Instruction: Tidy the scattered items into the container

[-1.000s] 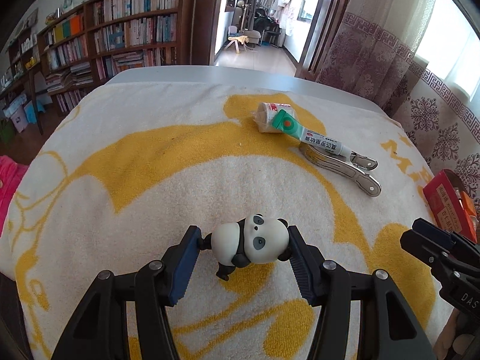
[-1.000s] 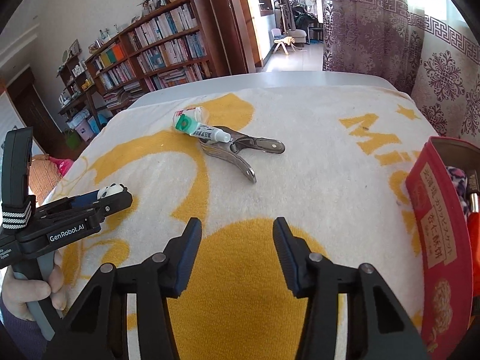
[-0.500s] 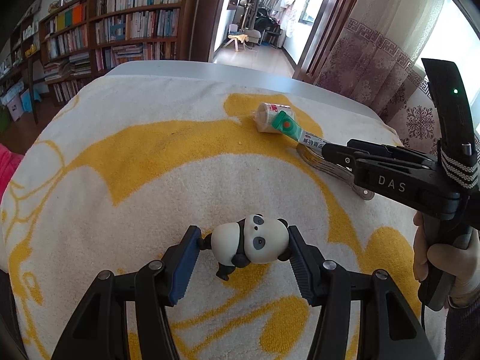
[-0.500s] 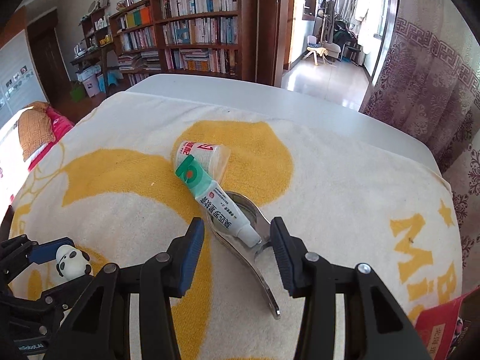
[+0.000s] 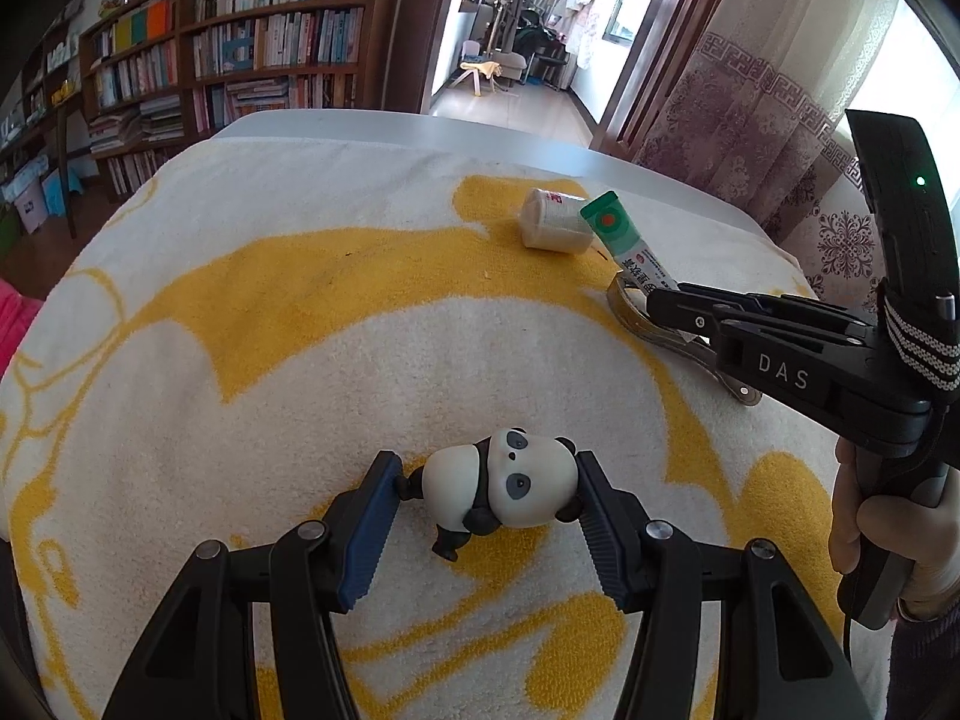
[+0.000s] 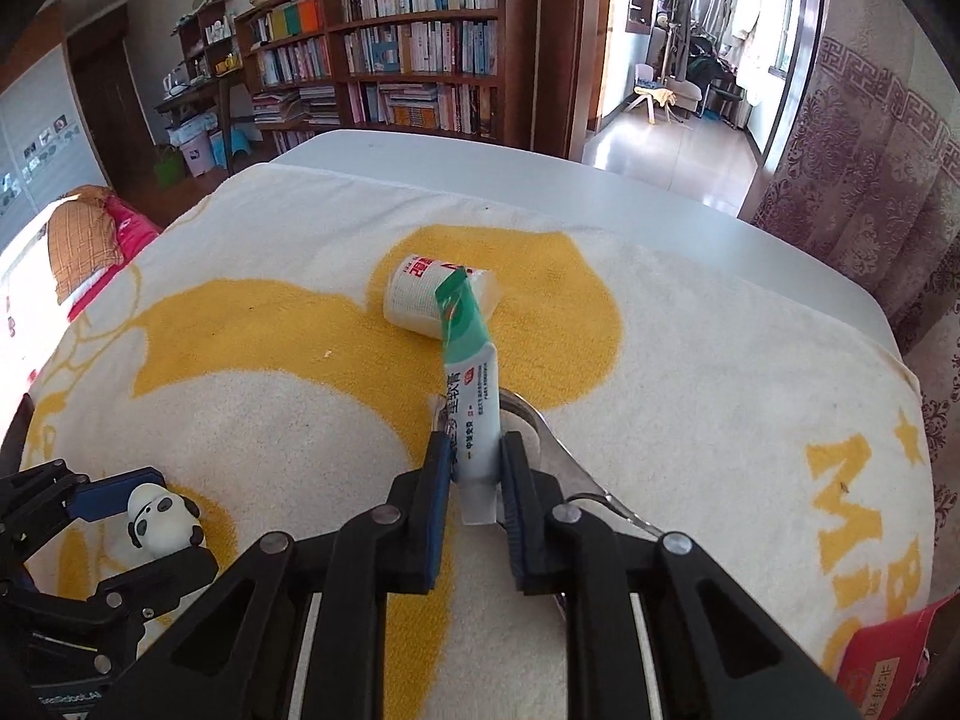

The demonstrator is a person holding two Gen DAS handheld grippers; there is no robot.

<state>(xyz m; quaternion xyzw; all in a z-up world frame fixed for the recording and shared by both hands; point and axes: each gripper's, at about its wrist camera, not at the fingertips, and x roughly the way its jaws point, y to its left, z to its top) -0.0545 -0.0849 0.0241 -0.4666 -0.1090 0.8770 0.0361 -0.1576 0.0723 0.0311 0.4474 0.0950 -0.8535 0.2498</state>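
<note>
- Terry cloth, a white towel (image 5: 252,360) with yellow shapes, covered the grey counter (image 6: 630,192), and every loose thing lay on it.
- One panda figure (image 5: 498,492) sat on the towel between the pads of the left tongs (image 5: 486,510), which pinched it at both sides.
- One green-and-white tube (image 6: 471,396) was pinched near its cap end by the right tongs (image 6: 474,480); its flat green end leaned against one small white bottle (image 6: 420,294) that lay on its side.
- One metal clip (image 6: 564,468) lay under the tube and the right tongs, so most of it was hidden; in the left wrist view its curved end and one handle showed beside the black fingers.
- One red container (image 6: 888,666) showed only as a corner at the lower right edge of the right wrist view, well apart from the panda figure.
- A person's hand (image 5: 870,528) held the handle of the right tongs at the right edge of the left wrist view.
- A second before, the right tongs had been spread over bare towel, short of the tube; they had since come over it, and their jaws had just been closing with the tube between them until they pressed on it.
- Left tongs and panda figure looked the same as a second earlier.
- Bookshelves (image 6: 390,60) and a patterned curtain (image 5: 750,120) stood beyond the counter.
</note>
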